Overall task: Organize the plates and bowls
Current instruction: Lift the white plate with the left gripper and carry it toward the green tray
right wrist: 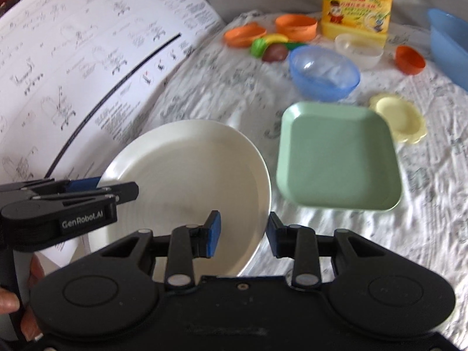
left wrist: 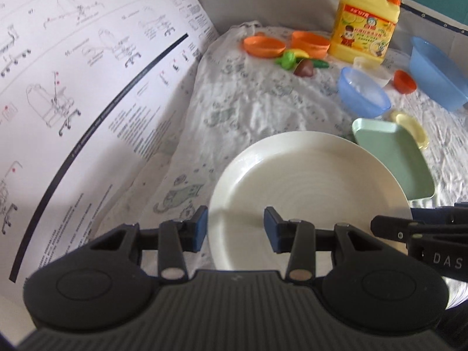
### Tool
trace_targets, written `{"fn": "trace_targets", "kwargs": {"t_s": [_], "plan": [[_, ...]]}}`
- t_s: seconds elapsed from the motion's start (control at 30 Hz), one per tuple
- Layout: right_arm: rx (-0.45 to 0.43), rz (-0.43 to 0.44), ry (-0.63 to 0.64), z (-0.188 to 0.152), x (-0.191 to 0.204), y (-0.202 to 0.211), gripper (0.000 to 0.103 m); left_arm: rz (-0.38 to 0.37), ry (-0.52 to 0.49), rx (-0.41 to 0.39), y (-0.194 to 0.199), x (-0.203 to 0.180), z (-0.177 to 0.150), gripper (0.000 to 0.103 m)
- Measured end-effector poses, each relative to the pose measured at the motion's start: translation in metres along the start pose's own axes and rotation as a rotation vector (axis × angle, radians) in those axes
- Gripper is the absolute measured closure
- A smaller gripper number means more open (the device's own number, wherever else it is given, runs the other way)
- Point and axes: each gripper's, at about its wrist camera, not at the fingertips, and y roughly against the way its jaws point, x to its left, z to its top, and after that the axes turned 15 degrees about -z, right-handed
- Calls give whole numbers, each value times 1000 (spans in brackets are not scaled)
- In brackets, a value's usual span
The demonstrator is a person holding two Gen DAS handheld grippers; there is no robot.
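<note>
Both grippers are at the white plate point(left wrist: 307, 181), so the step in hand looks like taking hold of it, probably to stack it with the other flat ware. The plate lies near, on the cloth point(left wrist: 248, 102), with its left edge at the big printed sheet point(left wrist: 73, 87).

The left gripper point(left wrist: 236, 228) straddles the plate's left rim, one finger just outside it and the other over the plate. The right gripper point(right wrist: 243, 234) straddles the near right rim the same way. Both pairs of fingers stand partly apart and neither presses on anything (the rim sits loose in each gap).

I judge the next move needs a real grip. Each gripper would have to roll so that one finger goes under the rim and one over it, then close. The plate is wide and smooth, so a one-sided pinch could let it tip.

- **Green plate** point(right wrist: 336, 158): just right of the white plate, empty.
- **Yellow dish** point(right wrist: 400, 117): at the green plate's far right corner, empty.
- **Blue bowl** point(right wrist: 324, 73): farther off; nothing shows in it.
- **Clear bowl** point(right wrist: 359, 49) and **orange cup** point(right wrist: 409, 60): beside the blue bowl; nothing shows in them.
- **Two orange bowls** point(left wrist: 264, 45) and the **soap bottle** point(left wrist: 365, 20): far.
- **Toy food** point(right wrist: 272, 48): on the cloth by the orange bowls, not in any bowl.
- **Blue basin** point(left wrist: 435, 67): far right; its inside is hard to see.
</note>
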Motion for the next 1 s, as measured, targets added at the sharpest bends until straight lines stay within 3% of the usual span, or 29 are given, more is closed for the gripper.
{"fn": "trace_targets", "kwargs": {"t_s": [0.37,0.53,0.63,0.7,0.73,0.8,0.87,1.0], "plan": [[67,-9,-2,-7,0,-28,68,-22,15,45,-33,10,-8,63],[66,3,-1,-10,-1,-34,66,-16,-1,48,-37,5,-9,58],[62,22,-5,-11,-4,-33,56,-20,11,45,-38,6,-9,53],[58,32,-8,-12,-7,-31,39,-20,19,46,-37,7,-10,35],[57,35,-12,-13,-9,-29,28,-18,21,44,-37,7,-10,31],[47,43,-23,-14,-14,-26,20,-8,24,26,-35,8,-10,10],[44,51,-36,-15,-21,-23,8,4,31,-3,-30,8,-8,0],[35,61,-67,-18,-36,-17,2,7,52,-35,-24,8,1,0]]}}
